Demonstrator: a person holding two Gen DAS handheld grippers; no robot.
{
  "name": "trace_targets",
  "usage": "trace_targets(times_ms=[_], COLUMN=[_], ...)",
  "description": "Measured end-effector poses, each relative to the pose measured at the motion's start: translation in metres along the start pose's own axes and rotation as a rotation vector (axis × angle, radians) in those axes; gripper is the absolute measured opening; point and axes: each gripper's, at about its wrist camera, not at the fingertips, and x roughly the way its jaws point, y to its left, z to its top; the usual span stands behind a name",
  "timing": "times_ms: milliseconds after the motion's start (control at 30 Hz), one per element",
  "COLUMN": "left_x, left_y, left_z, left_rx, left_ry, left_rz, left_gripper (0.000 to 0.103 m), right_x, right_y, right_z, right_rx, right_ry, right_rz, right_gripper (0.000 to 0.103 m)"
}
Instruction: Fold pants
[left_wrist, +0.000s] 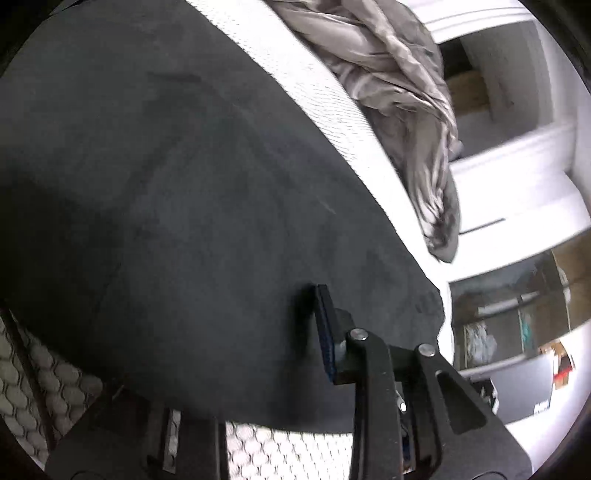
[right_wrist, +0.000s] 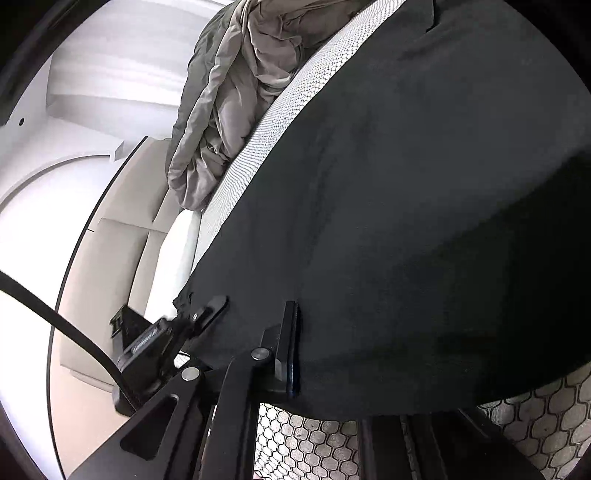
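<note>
The dark grey pants (left_wrist: 177, 192) lie spread over the white honeycomb-textured mattress (left_wrist: 295, 454) and fill most of both views (right_wrist: 424, 221). My left gripper (left_wrist: 236, 373) sits at the near edge of the pants; one finger (left_wrist: 327, 332) rests on top of the fabric and the other is hidden under it. My right gripper (right_wrist: 369, 362) is at the near edge too; one finger (right_wrist: 290, 343) lies on top of the cloth, the other is hidden beneath it. Both seem shut on the pants' edge.
A crumpled beige-grey blanket (left_wrist: 399, 96) lies at the far edge of the mattress, also in the right wrist view (right_wrist: 229, 96). White shelving (left_wrist: 517, 155) stands beyond the bed. A black cable (right_wrist: 66, 321) and the mattress edge (right_wrist: 173, 254) show on the right gripper's left.
</note>
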Motion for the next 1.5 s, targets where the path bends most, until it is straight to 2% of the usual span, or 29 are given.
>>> trace_targets(times_ms=[33,100,167,333,433,567,733,867,967,1067,1367,1500], left_x=[0.000,-0.006,-0.019,-0.057,-0.085,-0.087,-0.068,-0.070,-0.088,-0.114,-0.153,-0.175], left_y=[0.001,0.008,0.015,0.052,0.079,0.097,0.075,0.083,0.093,0.111,0.141,0.153], left_z=[0.002,0.008,0.013,0.041,0.058,0.076,0.091,0.100,0.099,0.091,0.079,0.078], left_rx=[-0.014,-0.028,-0.023,-0.078,-0.135,-0.190,-0.088,-0.126,-0.134,-0.141,-0.130,-0.138], left_ry=[-0.008,-0.037,-0.094,-0.150,-0.218,-0.172,-0.159,-0.165,-0.206,-0.244,-0.198,-0.232], left_rz=[0.010,0.025,0.073,0.073,0.094,0.052,0.137,0.103,0.133,0.126,0.079,0.104], left_gripper=[0.014,0.011,0.010,0.010,0.010,0.011,0.013,0.009,0.010,0.010,0.012,0.012], right_x=[0.000,-0.001,-0.001,0.001,0.000,0.002,0.003,0.004,0.003,0.004,0.004,0.004], right_y=[0.000,0.000,-0.001,0.001,0.000,0.002,0.002,0.002,0.001,0.001,0.001,0.001], right_z=[0.000,-0.001,-0.001,0.000,0.000,0.001,0.001,0.002,0.003,0.003,0.004,0.004], right_rx=[0.000,-0.010,-0.011,-0.016,-0.014,-0.012,-0.010,-0.008,-0.005,-0.010,-0.016,-0.016], right_ry=[0.000,0.002,0.006,0.013,0.015,0.019,0.019,0.021,0.027,0.032,0.042,0.044], right_rz=[0.002,0.005,0.012,0.018,0.021,0.017,0.012,0.011,0.018,0.021,0.027,0.026], right_gripper=[0.009,0.009,0.009,0.009,0.009,0.009,0.009,0.009,0.009,0.009,0.009,0.009])
